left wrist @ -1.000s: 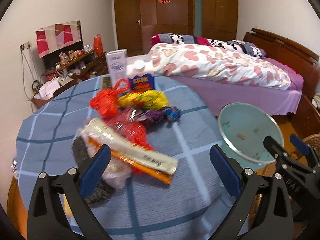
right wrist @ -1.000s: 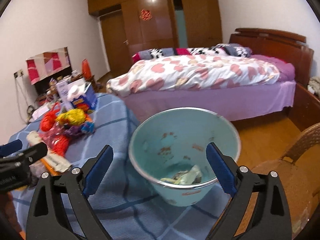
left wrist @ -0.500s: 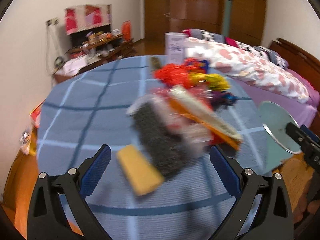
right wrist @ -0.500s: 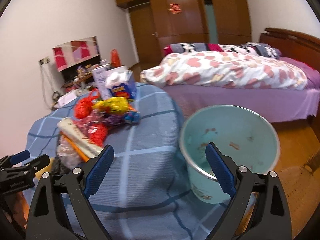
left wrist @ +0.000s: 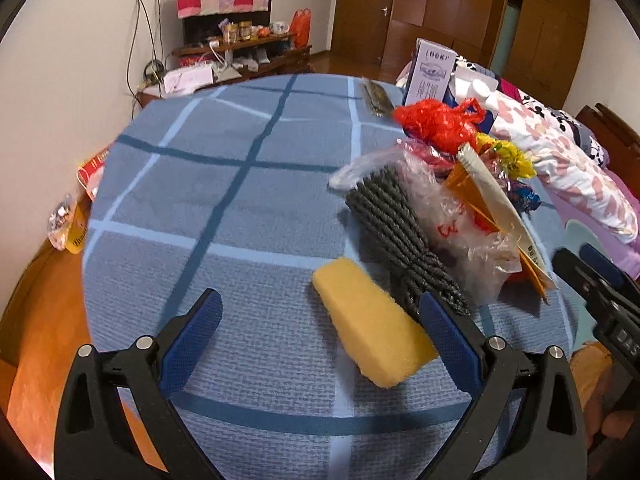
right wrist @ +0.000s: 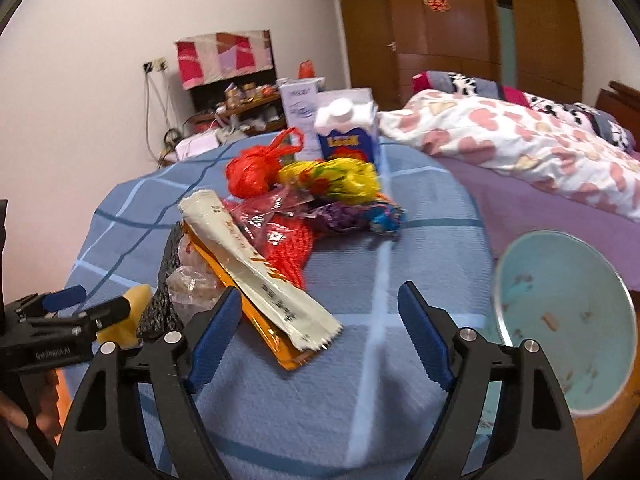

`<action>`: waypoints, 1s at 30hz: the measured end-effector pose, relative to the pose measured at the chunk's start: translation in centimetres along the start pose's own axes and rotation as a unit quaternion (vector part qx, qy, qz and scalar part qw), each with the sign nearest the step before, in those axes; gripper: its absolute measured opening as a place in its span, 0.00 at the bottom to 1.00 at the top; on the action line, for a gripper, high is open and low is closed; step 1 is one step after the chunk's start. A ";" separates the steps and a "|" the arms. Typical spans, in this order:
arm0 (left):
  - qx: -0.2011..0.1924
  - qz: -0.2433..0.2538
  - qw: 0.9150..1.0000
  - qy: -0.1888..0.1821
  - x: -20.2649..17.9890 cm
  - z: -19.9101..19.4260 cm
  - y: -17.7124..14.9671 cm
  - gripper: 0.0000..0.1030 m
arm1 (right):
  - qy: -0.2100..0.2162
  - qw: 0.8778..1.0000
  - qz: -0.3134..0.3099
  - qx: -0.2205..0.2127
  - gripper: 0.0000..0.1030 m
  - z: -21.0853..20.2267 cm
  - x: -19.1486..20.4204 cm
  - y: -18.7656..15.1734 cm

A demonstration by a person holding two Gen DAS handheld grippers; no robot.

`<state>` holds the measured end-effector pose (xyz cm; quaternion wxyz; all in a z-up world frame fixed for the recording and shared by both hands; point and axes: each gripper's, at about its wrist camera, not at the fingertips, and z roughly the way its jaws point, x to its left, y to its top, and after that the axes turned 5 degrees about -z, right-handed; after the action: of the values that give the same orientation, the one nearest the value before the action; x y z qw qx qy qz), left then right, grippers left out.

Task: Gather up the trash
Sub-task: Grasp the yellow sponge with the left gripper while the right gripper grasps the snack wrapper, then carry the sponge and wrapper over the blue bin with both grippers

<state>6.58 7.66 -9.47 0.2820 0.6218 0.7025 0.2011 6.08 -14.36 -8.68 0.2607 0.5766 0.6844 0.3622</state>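
Left wrist view: left gripper (left wrist: 320, 320) spread wide, nothing clamped, pads clear of everything. Yellow sponge (left wrist: 372, 328) lying flat on the blue checked tablecloth (left wrist: 224, 184), between the fingers but hard against the right-hand one, well off the other. Likely the pick target; needs centring before closing, else sponge gets shoved sideways. Just beyond the sponge: grey knitted cloth (left wrist: 396, 232), then crinkled clear plastic (left wrist: 460, 224), white wrapper (left wrist: 496, 204) over an orange packet, red plastic bag (left wrist: 440, 124) furthest back. Trash bunched in one pile at that side of the sponge, so short reach. Right gripper's tip poking in at frame edge, past the pile.

Right wrist view: right gripper (right wrist: 320, 332) released, holding nothing; jaws have just been closing partway, with only bare cloth between them, white wrapper's (right wrist: 256, 272) near end just ahead of the left-hand finger. Teal bin (right wrist: 568, 328) off the table edge, far side from the sponge, mouth tilted toward the camera, scraps inside. Bin parked beside the table, presumably for short drops. Left gripper (right wrist: 76, 304) visible over the sponge (right wrist: 128, 312).
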 end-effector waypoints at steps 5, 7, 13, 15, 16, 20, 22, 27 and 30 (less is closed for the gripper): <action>0.004 -0.004 1.000 0.005 -0.3 0.8 0.1 0.93 | 0.020 0.999 -0.009 0.030 0.73 2.8 0.4 0.4; 0.008 -0.006 1.000 0.008 -0.2 1.2 -0.1 0.93 | 0.029 0.999 -0.008 0.043 0.72 3.6 0.4 0.3; 0.023 -0.016 0.999 -0.024 0.2 1.3 -0.4 0.74 | 0.059 0.996 0.003 0.065 0.38 4.1 0.4 -0.1; 0.019 -0.013 0.999 -0.036 0.0 0.9 -0.4 0.70 | 0.066 0.996 0.008 0.060 0.33 3.5 0.5 -0.3; 0.016 -0.012 0.999 -0.037 0.0 0.8 -0.5 0.66 | 0.066 0.996 0.008 0.057 0.33 3.3 0.5 -0.4; 0.013 -0.008 0.998 -0.054 -0.1 0.6 -0.5 0.50 | 0.065 0.997 0.000 0.038 0.25 1.8 0.8 -0.5; 0.019 -0.011 0.997 -0.067 -0.1 0.7 -0.7 0.44 | 0.069 0.997 0.000 0.031 0.18 1.2 0.9 -0.7; 0.026 -0.028 0.995 -0.087 0.3 0.7 -0.7 0.34 | 0.077 0.997 -0.007 0.013 0.14 -0.1 1.3 -0.8; 0.023 -0.027 0.996 -0.085 0.4 0.4 -0.6 0.30 | 0.081 0.997 -0.001 -0.005 0.13 -1.3 1.3 -0.8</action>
<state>6.33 7.95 -10.26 0.3321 0.6236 0.6967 0.1238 4.38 -13.43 -8.43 0.2076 0.5435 0.7019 0.4109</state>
